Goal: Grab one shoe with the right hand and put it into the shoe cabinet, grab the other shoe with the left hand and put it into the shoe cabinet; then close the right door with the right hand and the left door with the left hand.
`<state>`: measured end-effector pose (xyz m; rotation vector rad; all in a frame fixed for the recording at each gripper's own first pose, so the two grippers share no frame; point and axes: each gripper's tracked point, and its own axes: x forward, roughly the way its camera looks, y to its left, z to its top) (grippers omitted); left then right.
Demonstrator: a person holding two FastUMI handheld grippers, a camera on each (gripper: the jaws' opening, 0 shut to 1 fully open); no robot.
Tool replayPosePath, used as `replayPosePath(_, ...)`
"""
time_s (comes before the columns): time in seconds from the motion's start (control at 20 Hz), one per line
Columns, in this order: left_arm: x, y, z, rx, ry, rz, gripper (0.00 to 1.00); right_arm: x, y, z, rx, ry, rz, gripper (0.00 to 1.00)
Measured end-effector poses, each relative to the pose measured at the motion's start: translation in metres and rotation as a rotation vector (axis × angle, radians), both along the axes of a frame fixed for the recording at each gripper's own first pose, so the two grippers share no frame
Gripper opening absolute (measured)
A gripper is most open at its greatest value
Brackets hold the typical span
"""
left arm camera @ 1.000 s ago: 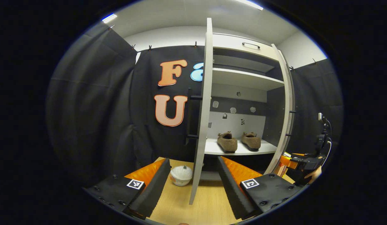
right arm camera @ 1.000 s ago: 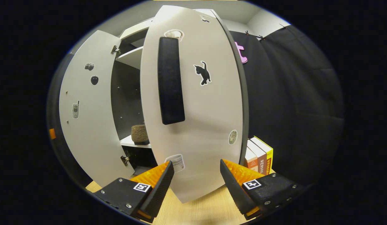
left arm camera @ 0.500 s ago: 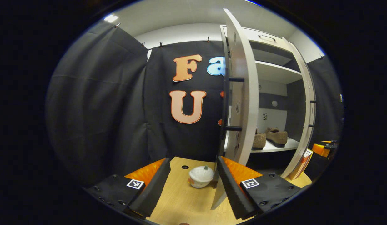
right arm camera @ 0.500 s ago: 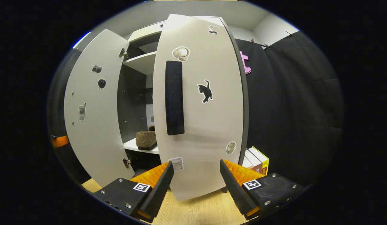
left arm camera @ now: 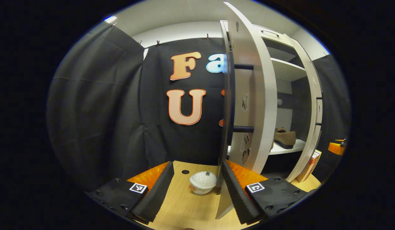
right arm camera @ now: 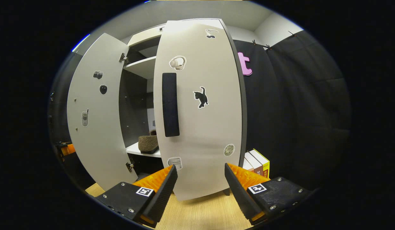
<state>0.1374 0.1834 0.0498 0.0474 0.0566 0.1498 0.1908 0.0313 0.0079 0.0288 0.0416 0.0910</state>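
Note:
The white shoe cabinet (left arm camera: 286, 72) stands with both doors ajar. A brown fuzzy shoe (left arm camera: 285, 137) rests on its lower shelf; in the right gripper view a shoe (right arm camera: 148, 143) shows through the gap. The left door (left arm camera: 258, 95) is nearly edge-on, its black handle (left arm camera: 230, 95) facing me. My left gripper (left arm camera: 196, 191) is open, and the door's lower edge sits just inside its right finger (left arm camera: 235, 191). My right gripper (right arm camera: 199, 188) is open in front of the right door (right arm camera: 210, 127), below its black handle (right arm camera: 170, 103). The left door's inner face (right arm camera: 95, 111) is at the left.
A white lidded bowl (left arm camera: 202, 182) sits on the wooden table (left arm camera: 184, 207) beside the left door's foot. Books (right arm camera: 258, 163) stand right of the cabinet. Black cloth walls the booth. The other gripper (left arm camera: 336, 147) shows orange past the right door.
My left gripper has moved round to the outer, handle side of the left door, hiding one shoe. The right gripper has drawn back a little from the right door.

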Motion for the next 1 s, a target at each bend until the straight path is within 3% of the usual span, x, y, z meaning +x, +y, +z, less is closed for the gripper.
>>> replayPosePath(0.4, -0.002, -0.007, 0.001, -0.001, -0.003, -0.026, 0.94, -0.015, -0.01, 0.005, 0.007, -0.017, -0.003, 0.92)
replayPosePath(1.0, 0.013, -0.129, -0.005, -0.058, 0.02, -0.27, 0.95, -0.04, -0.046, 0.009, 0.036, -0.058, -0.029, 0.92)
